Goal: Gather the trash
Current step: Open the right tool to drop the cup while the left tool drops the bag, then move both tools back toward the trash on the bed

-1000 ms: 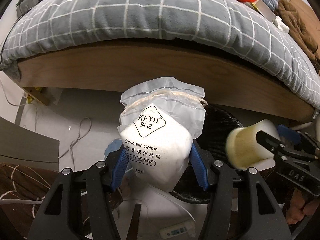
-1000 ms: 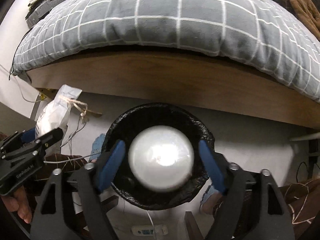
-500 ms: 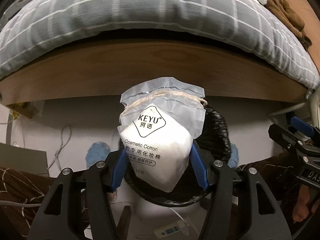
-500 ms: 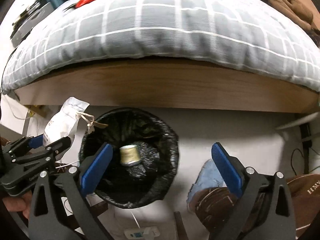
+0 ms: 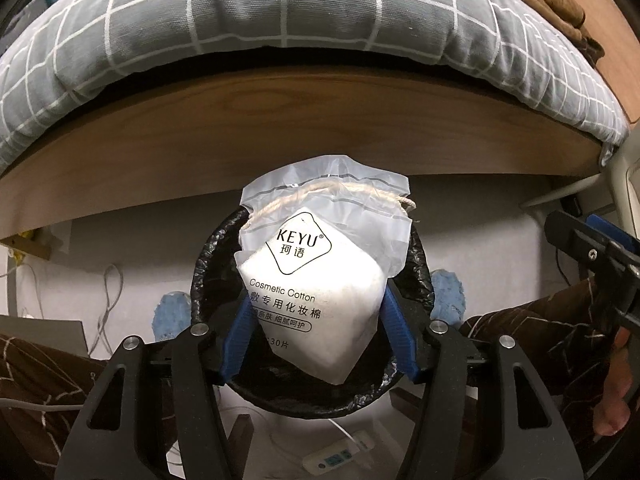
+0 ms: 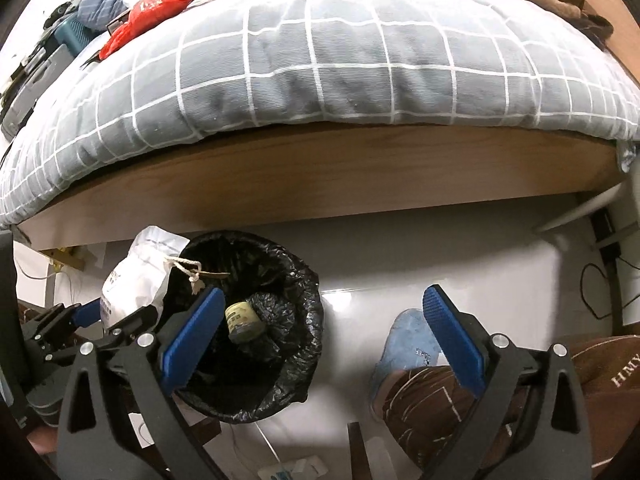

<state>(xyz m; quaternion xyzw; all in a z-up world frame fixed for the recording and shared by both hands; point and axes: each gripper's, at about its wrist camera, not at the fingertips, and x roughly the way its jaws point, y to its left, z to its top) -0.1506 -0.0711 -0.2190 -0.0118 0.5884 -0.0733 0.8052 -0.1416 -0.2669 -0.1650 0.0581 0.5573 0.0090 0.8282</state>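
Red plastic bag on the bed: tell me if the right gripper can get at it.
Probably yes: the right gripper is open and empty, and the red plastic bag lies uncovered atop the bed, though far off.

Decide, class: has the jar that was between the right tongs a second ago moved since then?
Yes. It has left the right tongs and dropped into the black-lined bin, where the jar now lies on the liner.

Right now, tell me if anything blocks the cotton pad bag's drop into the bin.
Nothing visible does. The left gripper, its jaws opening, has the cotton pad bag between them right over the black-lined bin. Inside lies only a small jar. The right gripper is open and off to the side of the bin.
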